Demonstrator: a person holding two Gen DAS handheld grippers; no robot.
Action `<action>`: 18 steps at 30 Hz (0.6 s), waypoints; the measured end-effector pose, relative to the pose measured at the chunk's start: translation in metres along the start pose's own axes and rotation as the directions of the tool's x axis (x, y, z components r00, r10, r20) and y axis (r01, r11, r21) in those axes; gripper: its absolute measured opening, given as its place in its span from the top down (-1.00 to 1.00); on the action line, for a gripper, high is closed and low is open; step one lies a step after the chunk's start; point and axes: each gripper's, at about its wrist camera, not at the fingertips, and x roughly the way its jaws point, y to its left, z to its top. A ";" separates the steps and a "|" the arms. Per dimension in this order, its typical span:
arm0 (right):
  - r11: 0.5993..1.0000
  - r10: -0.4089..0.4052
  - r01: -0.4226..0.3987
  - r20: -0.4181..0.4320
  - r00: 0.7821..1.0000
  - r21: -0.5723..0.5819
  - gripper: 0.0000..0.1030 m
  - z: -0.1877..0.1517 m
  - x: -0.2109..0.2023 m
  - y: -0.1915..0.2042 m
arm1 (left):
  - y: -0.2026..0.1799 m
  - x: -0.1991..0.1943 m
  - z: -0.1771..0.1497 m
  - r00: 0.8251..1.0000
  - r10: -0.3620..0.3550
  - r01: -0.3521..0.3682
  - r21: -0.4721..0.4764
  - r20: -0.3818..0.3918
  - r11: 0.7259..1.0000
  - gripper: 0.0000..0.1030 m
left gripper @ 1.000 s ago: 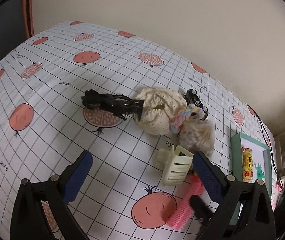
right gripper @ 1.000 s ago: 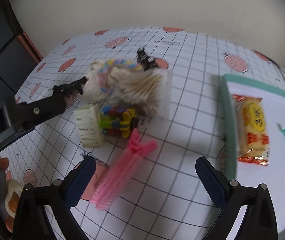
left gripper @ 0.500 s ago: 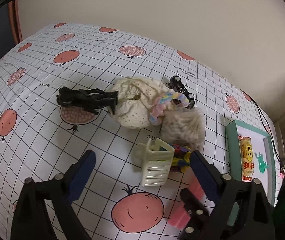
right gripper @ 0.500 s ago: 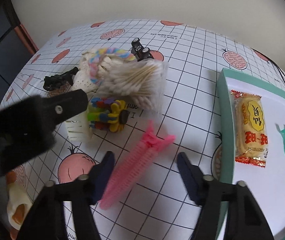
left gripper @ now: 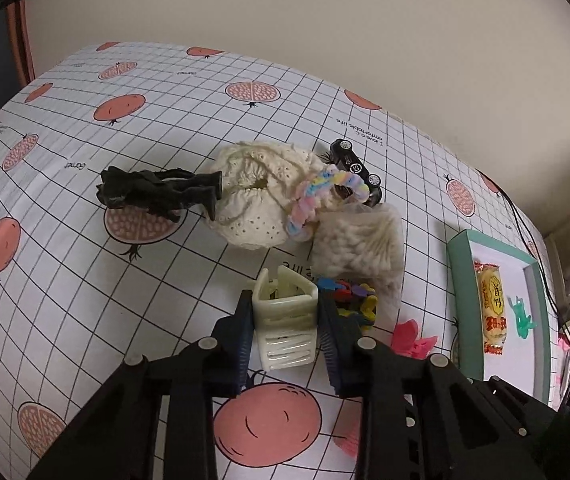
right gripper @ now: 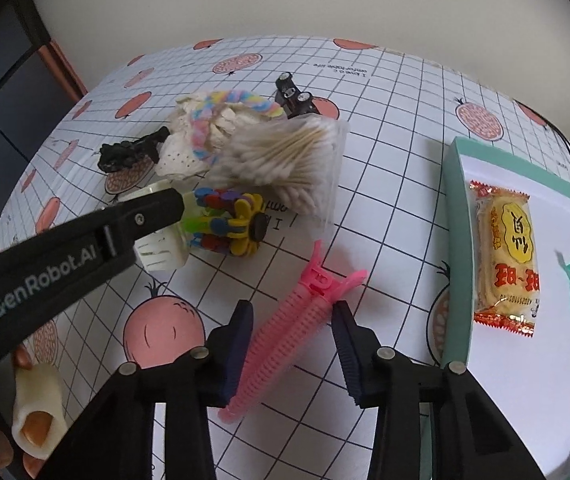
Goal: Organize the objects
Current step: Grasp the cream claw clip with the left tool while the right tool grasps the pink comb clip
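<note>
Cream claw clip (left gripper: 285, 328) and pink clip (right gripper: 285, 328) lie on the table.

The left gripper (left gripper: 285, 322) has its fingers pressed on both sides of the cream claw clip (left gripper: 285, 330). The right gripper (right gripper: 291, 326) stands half open, right of that clip.

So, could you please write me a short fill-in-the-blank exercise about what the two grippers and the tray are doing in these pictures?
1. The left gripper has its jaws closed on the cream-coloured ____.
2. The pink hair clip lies between the jaws of the ____ gripper, which have not closed on it.
3. In the teal tray, beside the snack packet, lies a small ____ clip.

Missing words: claw clip; right; green
</note>
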 end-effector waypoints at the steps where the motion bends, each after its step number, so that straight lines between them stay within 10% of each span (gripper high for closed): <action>1: 1.000 0.003 -0.003 0.004 1.000 0.002 0.23 0.001 -0.001 0.000 | 0.001 -0.001 0.001 1.000 0.009 -0.009 -0.003 0.006 1.000 0.38; 18: 0.995 0.099 -0.095 0.129 0.987 -0.037 0.40 0.004 -0.047 -0.001 | 0.012 -0.048 0.013 0.989 0.027 -0.017 -0.073 0.143 0.997 0.38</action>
